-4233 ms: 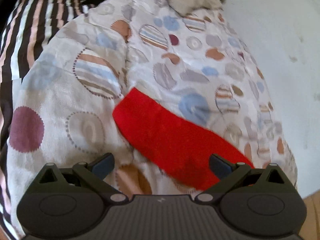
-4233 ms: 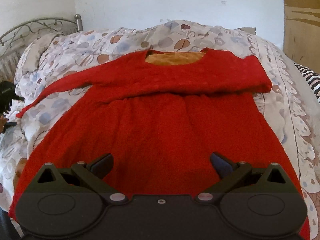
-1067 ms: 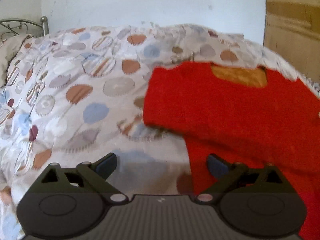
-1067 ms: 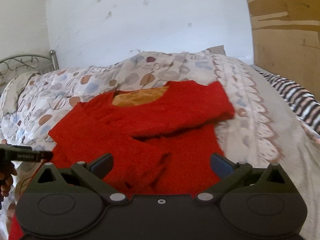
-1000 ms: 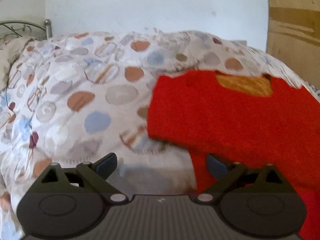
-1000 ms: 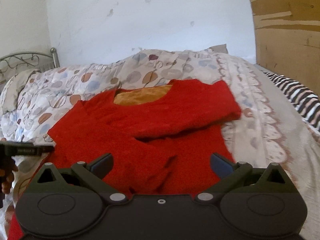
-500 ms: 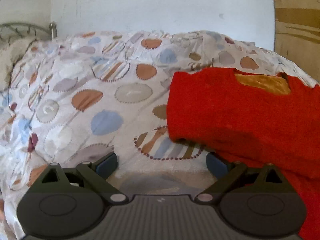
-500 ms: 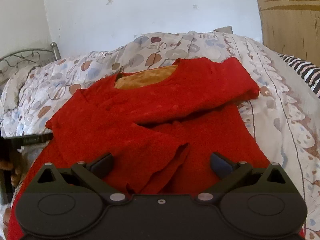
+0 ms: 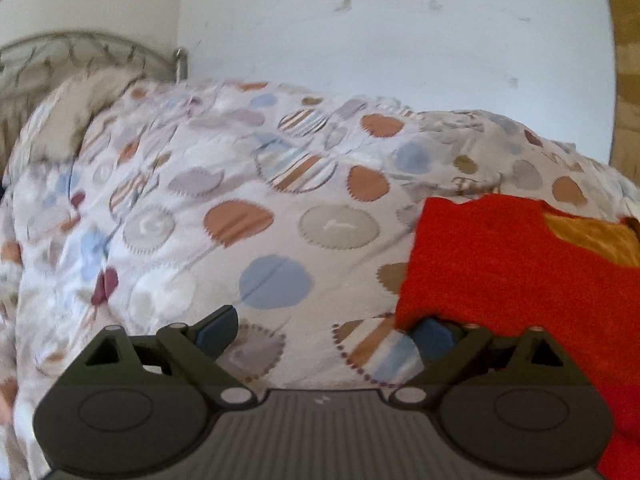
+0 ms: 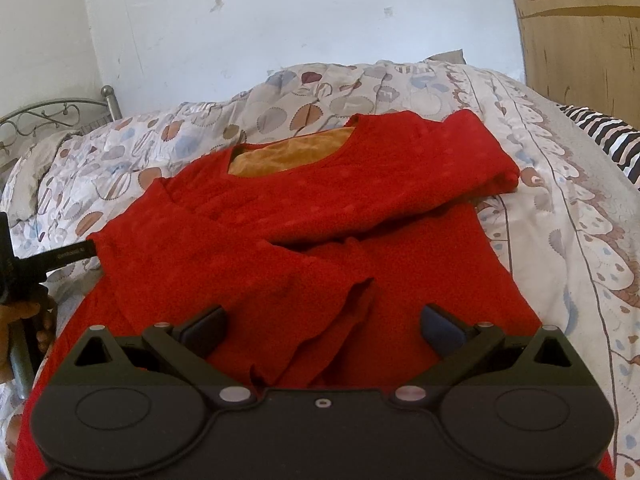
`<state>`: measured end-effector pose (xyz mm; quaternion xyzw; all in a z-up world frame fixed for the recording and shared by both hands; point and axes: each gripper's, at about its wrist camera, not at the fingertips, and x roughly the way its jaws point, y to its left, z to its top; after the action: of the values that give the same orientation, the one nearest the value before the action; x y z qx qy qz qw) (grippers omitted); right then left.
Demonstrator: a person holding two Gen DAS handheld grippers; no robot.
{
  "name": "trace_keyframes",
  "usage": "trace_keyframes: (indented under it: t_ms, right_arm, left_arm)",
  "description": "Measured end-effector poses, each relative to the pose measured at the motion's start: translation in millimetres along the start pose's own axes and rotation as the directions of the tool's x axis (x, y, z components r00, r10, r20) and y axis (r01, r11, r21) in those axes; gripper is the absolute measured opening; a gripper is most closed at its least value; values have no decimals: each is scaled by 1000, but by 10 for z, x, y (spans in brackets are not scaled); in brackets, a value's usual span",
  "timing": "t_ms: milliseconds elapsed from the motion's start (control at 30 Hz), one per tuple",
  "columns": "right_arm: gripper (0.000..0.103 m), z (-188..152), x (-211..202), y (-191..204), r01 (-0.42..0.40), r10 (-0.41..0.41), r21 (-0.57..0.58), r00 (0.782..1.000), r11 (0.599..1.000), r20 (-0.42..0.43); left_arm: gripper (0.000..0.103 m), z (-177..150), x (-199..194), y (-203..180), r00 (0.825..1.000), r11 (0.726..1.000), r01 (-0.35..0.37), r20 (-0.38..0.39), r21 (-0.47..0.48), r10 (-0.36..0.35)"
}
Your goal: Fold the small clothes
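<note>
Jaws wide on both grippers — red dress (image 10: 400,216) lies sleeve-folded on quilt (image 9: 240,208).

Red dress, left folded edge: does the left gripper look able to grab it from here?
Probably yes. The left gripper is open, one fingertip already tucked under the red dress edge, with only the quilt around it.

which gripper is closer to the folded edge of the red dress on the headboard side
Left. The left gripper sits right at that folded edge, one fingertip tucked under the red dress. The right gripper hangs open over the skirt and crossed sleeves, further from that edge.
</note>
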<state>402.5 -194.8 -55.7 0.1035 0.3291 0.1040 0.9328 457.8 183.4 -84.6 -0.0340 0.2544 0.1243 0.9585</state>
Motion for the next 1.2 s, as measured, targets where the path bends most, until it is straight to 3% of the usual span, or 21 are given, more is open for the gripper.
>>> trace_keyframes:
  t_ms: [233, 333, 433, 567, 700, 867, 1067, 1200]
  right_arm:
    - [103, -4, -2, 8, 3, -3, -5, 1000, 1000, -2]
    - [103, -2, -10, 2, -4, 4, 2, 1000, 1000, -2]
    - [103, 12, -102, -51, -33, 33, 38, 999, 999, 5]
    - [103, -49, -393, -110, -9, 9, 33, 1000, 999, 14]
    - [103, -274, -768, -129, 23, -22, -110, 1000, 994, 7]
    - [103, -633, -1232, -137, 80, -77, -337, 997, 938, 22]
    - [103, -938, -1731, -177, 70, -36, -453, 996, 889, 82]
    - [103, -1117, -2026, -121, 57, 4, -541, 994, 839, 111]
  left_arm:
    - [97, 2, -31, -60, 999, 998, -12, -41, 55, 14]
    - [101, -13, -154, -51, 996, 997, -48, -67, 62, 52]
    - [102, -22, -352, -11, 993, 994, -78, -87, 77, 84]
    - [102, -64, -775, 70, 993, 994, -46, -101, 103, 57]
    - [103, -156, -1266, 134, 996, 993, 7, -94, 116, 4]
    - [103, -314, -1817, 210, 998, 993, 35, -64, 113, -28]
    - [103, -592, -2253, 190, 1000, 983, 15, -24, 184, -11]
    - [103, -753, -2472, 121, 999, 977, 49, -30, 209, -43]
